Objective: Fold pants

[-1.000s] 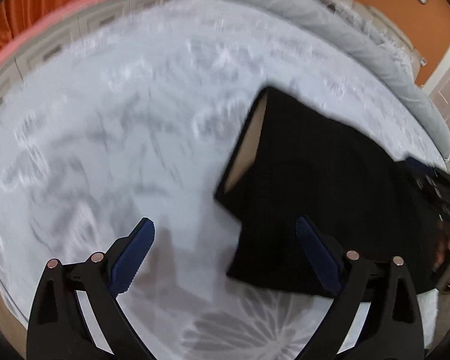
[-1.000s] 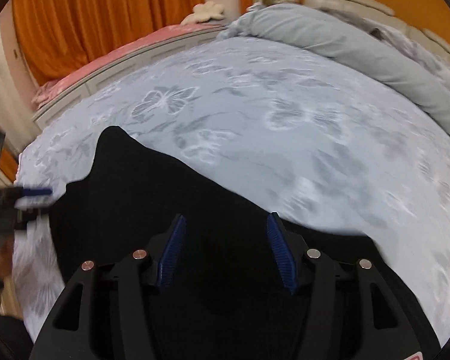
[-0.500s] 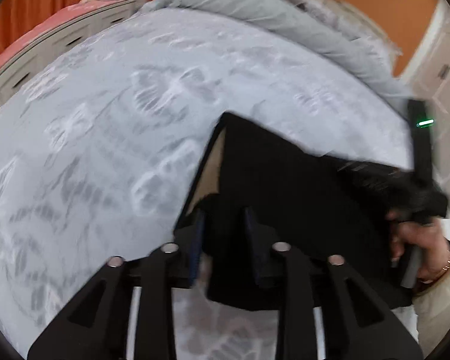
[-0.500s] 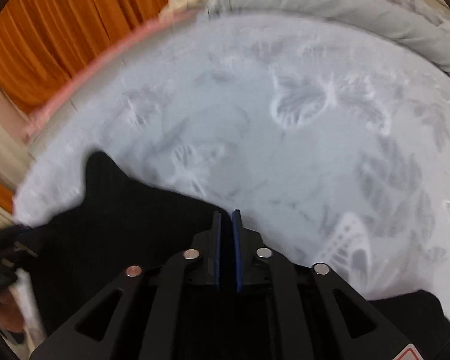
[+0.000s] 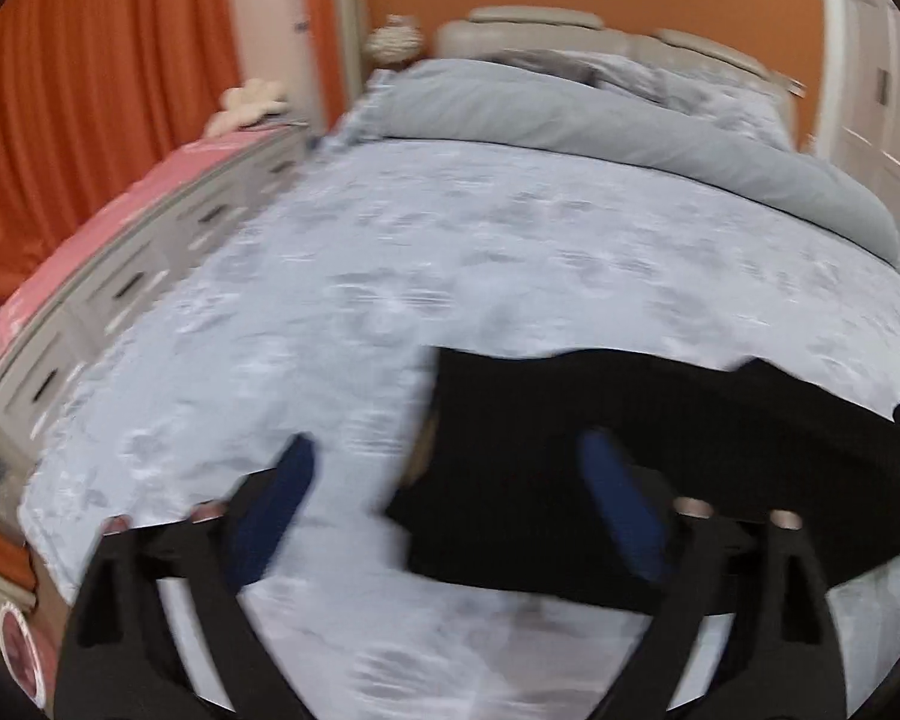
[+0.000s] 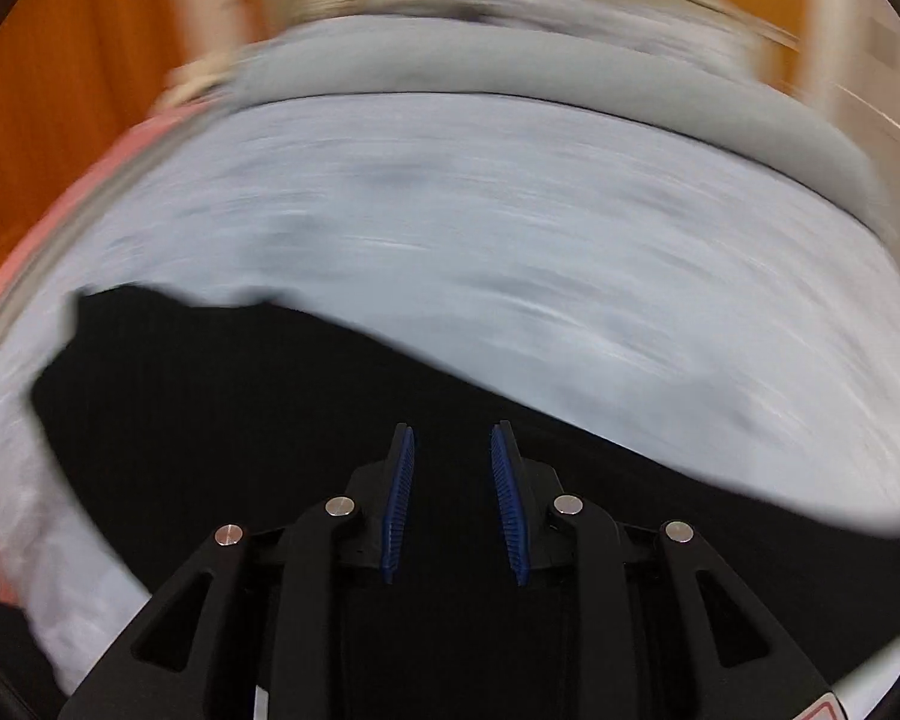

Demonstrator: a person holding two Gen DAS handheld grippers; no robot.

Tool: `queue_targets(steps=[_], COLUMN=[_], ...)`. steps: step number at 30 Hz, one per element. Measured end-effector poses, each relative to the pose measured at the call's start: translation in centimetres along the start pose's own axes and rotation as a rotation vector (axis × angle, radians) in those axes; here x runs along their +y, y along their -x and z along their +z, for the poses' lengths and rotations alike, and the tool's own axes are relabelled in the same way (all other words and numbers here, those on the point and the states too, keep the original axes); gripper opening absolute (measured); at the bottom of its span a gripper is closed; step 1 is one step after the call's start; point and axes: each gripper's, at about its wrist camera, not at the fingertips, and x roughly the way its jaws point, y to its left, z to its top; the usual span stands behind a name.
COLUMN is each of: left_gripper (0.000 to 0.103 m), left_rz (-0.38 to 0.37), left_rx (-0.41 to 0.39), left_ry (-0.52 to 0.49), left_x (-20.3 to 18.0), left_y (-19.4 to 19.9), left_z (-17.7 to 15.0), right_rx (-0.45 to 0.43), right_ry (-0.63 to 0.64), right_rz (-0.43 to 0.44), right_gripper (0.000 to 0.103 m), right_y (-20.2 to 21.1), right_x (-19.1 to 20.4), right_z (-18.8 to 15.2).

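The black pants (image 5: 642, 420) lie folded on the pale grey patterned bedspread (image 5: 450, 276), at the lower right of the left wrist view. My left gripper (image 5: 450, 504) is wide open above the pants' left edge, holding nothing. In the right wrist view the pants (image 6: 222, 408) fill the lower left. My right gripper (image 6: 453, 480) is partly open just over the black cloth, and nothing shows between its blue pads (image 6: 507, 492). Both views are blurred by motion.
A rolled grey duvet (image 5: 600, 114) lies across the head of the bed. A white drawer unit with a pink top (image 5: 132, 240) stands along the left side. Orange curtains (image 5: 90, 78) hang behind it.
Half a second ago both grippers were shut on the pants. Now both have opened and let go, and both have lifted back from the cloth.
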Motion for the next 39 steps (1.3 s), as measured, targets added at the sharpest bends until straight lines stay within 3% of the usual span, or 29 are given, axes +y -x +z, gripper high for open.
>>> queue_targets(steps=[2, 4, 8, 11, 13, 16, 18, 21, 24, 29, 34, 37, 38, 39], left_gripper=[0.095, 0.095, 0.095, 0.095, 0.095, 0.095, 0.095, 0.095, 0.095, 0.095, 0.095, 0.095, 0.095, 0.095], left_rz=[-0.08, -0.12, -0.094, -0.024, 0.006, -0.01, -0.04, 0.001, 0.093, 0.114, 0.104, 0.088, 0.085, 0.083], left_rx=[0.018, 0.041, 0.109, 0.15, 0.187, 0.204, 0.212, 0.184, 0.146, 0.201, 0.254, 0.266, 0.262, 0.257], left_ry=[-0.015, -0.04, -0.055, -0.065, -0.027, 0.055, 0.062, 0.008, -0.009, 0.075, 0.113, 0.115, 0.115, 0.114], left_x=[-4.1, -8.0, -13.9, -17.0, -18.0, -18.6, -19.3, -20.0, -19.3, -16.4, -13.8, -12.9, -12.6, -12.5], left_y=[0.1, -0.3, -2.3, -3.8, -5.5, -7.4, -8.6, -9.2, -9.2, -10.0, -10.7, -10.8, -10.7, -10.7], left_z=[0.0, -0.2, -0.8, -1.6, -2.2, -3.4, -4.2, -4.3, -3.8, -3.3, -3.6, -3.6, -3.5, -3.4], right_rx=[0.007, 0.037, 0.021, -0.006, -0.034, -0.024, 0.012, -0.001, -0.029, 0.013, 0.068, 0.086, 0.093, 0.117], right_ry=[-0.083, -0.145, -0.252, -0.272, -0.381, -0.47, -0.434, -0.32, -0.195, 0.079, 0.296, 0.31, 0.316, 0.329], right_rz=[-0.16, -0.22, -0.111, -0.232, -0.288, -0.28, -0.251, -0.2, -0.028, 0.306, 0.35, 0.338, 0.331, 0.354], right_gripper=[0.029, 0.031, 0.032, 0.032, 0.032, 0.033, 0.041, 0.05, 0.05, 0.05, 0.05, 0.051, 0.047, 0.01], right_y=[1.7, 2.6, 3.3, 3.9, 5.1, 5.8, 5.1, 3.8, 1.7, -4.3, -9.6, -12.2, -12.8, -13.5], right_x=[-7.1, -12.0, -17.4, -20.8, -25.3, -29.3, -29.5, -26.4, -19.8, -2.1, 11.2, 15.2, 15.9, 16.6], right_z=[-2.7, -4.6, -6.1, -7.1, -8.9, -10.3, -9.8, -7.6, -3.9, 2.2, 5.5, 7.1, 7.2, 7.2])
